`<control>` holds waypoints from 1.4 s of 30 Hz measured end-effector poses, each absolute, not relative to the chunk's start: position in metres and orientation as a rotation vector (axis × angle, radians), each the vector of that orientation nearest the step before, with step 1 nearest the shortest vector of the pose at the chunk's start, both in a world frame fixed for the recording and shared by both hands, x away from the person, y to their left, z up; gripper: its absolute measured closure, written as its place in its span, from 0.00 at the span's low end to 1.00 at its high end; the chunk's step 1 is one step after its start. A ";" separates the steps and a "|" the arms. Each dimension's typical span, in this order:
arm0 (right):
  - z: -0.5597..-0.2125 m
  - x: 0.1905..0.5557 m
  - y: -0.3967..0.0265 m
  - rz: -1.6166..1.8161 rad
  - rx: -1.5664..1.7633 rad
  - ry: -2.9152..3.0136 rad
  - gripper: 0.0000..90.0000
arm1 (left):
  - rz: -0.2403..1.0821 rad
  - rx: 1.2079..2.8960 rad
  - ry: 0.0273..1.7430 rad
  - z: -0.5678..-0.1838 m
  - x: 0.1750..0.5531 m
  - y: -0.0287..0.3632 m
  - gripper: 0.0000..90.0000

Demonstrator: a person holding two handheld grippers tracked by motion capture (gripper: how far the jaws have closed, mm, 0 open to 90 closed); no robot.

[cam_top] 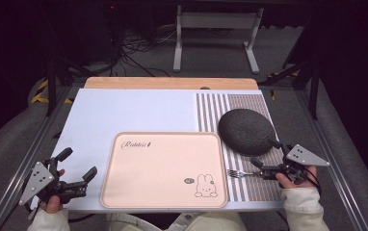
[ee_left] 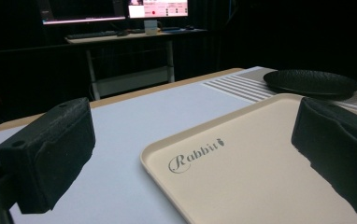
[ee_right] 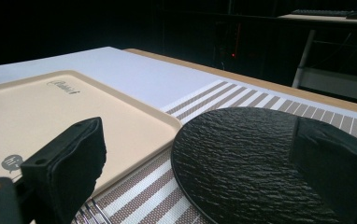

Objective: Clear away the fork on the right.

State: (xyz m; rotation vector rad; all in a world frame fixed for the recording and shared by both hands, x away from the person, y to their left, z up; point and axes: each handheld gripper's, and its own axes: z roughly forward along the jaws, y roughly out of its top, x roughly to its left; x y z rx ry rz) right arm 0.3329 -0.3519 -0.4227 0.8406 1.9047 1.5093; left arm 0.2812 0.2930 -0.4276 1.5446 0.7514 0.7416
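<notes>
Fork (cam_top: 240, 173) flat on the striped placemat (cam_top: 258, 188), tines toward the beige tray (cam_top: 163, 168), handle end right at the tips of the right gripper (cam_top: 260, 169). Jaws of that gripper spread wide, nothing pressed between them; in the right gripper view, tines (ee_right: 92, 211) just visible low between the two black jaws, close to the left one. Cannot tell from the high view whether a jaw tip touches the handle or only sits just beside it.

Left gripper (cam_top: 80, 167) near the counter's front edge, to the left of the tray, well apart from the fork. Jaws apart, empty, pointing over the tray's left rim; in the left gripper view, tray rim (ee_left: 167, 172) and its "Rabbit" lettering between the jaws.

Just beyond the right jaws: black textured plate (cam_top: 247, 131), round, resting on the placemat, near edge close to the gripper. In the right gripper view, plate (ee_right: 242, 158) lying between and ahead of the jaws, tray (ee_right: 41, 116) off to the left of them, its corner just beside the plate.

Farther beyond both grippers: pale counter (cam_top: 124, 110), then its wooden back edge, then a white frame on the dark floor.
</notes>
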 end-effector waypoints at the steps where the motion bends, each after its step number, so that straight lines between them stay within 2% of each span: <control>1: -0.422 0.333 -0.352 1.509 0.843 1.904 0.05 | 0.742 1.544 0.751 -0.428 0.281 0.293 0.00; 22: -0.420 0.333 -0.352 1.502 0.842 1.906 0.05 | 0.740 1.555 0.746 -0.427 0.282 0.291 0.00; 42: -0.393 0.358 -0.341 1.505 0.790 2.020 0.02 | 0.741 1.557 0.748 -0.427 0.282 0.291 0.00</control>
